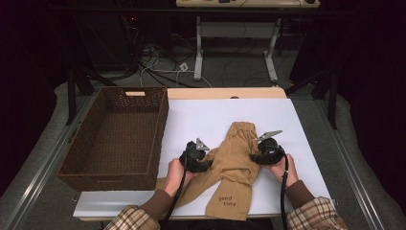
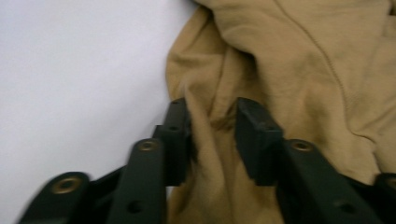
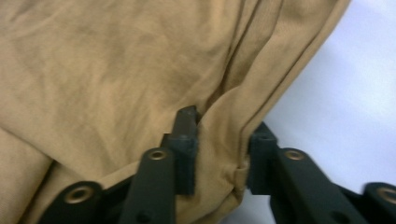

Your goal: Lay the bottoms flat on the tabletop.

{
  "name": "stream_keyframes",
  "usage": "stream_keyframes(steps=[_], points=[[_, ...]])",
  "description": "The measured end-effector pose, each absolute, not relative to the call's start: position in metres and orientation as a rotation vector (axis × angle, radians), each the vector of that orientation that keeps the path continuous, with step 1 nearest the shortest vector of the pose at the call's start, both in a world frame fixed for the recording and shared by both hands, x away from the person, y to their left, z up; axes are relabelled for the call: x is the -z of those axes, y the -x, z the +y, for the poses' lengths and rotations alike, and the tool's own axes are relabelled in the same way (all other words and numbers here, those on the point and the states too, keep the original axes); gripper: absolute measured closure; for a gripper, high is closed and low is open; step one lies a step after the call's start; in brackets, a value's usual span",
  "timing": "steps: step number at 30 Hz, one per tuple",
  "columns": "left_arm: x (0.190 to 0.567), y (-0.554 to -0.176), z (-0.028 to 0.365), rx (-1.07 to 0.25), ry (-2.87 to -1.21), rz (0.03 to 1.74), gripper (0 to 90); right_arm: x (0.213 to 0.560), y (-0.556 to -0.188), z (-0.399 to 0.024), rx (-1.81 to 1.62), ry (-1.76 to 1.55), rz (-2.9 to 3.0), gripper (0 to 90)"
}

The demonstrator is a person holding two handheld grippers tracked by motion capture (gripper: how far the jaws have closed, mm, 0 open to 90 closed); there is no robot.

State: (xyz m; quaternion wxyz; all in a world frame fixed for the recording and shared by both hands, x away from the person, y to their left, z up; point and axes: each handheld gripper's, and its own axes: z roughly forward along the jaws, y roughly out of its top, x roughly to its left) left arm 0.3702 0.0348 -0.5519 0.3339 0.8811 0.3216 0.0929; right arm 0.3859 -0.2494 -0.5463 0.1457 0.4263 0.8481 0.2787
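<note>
1. Tan trousers (image 1: 234,163) lying crumpled on the white counter (image 1: 191,120), waistband toward 12 o'clock, legs spread toward 6 and 7 o'clock; small dark lettering on the near leg.
2. Left gripper (image 1: 205,160) at the 9 o'clock edge of the trousers, held in the left hand (image 1: 174,173). Seen in the left gripper view (image 2: 212,116): jaws partly open, a raised fold of tan cloth between them, touching the inner face of the left jaw; firm pinch not confirmed.
3. Right gripper (image 1: 256,155) at the 3 o'clock edge of the trousers, held in the right hand (image 1: 282,170). Seen in the right gripper view (image 3: 224,135): jaws partly open, the folded hem edge bunched between them and filling the gap, cloth against both jaws.
4. Brown woven basket (image 1: 115,139) on the counter at 9 o'clock of the trousers, just beside the left leg, apart from both grippers.
5. Plaid sleeves with brown cuffs entering from 6 o'clock.
</note>
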Motion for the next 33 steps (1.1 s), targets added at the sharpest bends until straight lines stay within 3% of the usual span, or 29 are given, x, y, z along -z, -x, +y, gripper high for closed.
stream_keyframes(steps=[3,5,15,22,25,29,33], points=[[0.552,-0.366,0.032,-0.263,-2.296,0.834,82.6,0.546,-0.385,-0.246,-0.796,-1.212,2.426,76.2],[0.550,-0.364,0.033,-0.278,-2.293,0.831,85.3,0.546,-0.384,-0.243,-0.782,-1.181,2.414,77.9],[0.518,-0.348,0.056,-0.424,-2.206,0.825,86.0,0.537,-0.387,-0.239,-0.797,-1.138,2.399,78.6],[0.517,-0.341,0.055,-0.391,-2.255,0.808,85.0,0.538,-0.389,-0.248,-0.746,-1.162,2.407,78.1],[0.521,-0.344,0.055,-0.384,-2.268,0.823,79.4,0.542,-0.390,-0.247,-0.724,-1.163,2.419,73.9],[0.516,-0.348,0.060,-0.415,-2.206,0.884,56.3,0.542,-0.389,-0.249,-0.729,-1.178,2.413,64.0],[0.512,-0.355,0.061,-0.436,-2.159,0.919,47.6,0.543,-0.390,-0.251,-0.745,-1.188,2.408,60.9]])
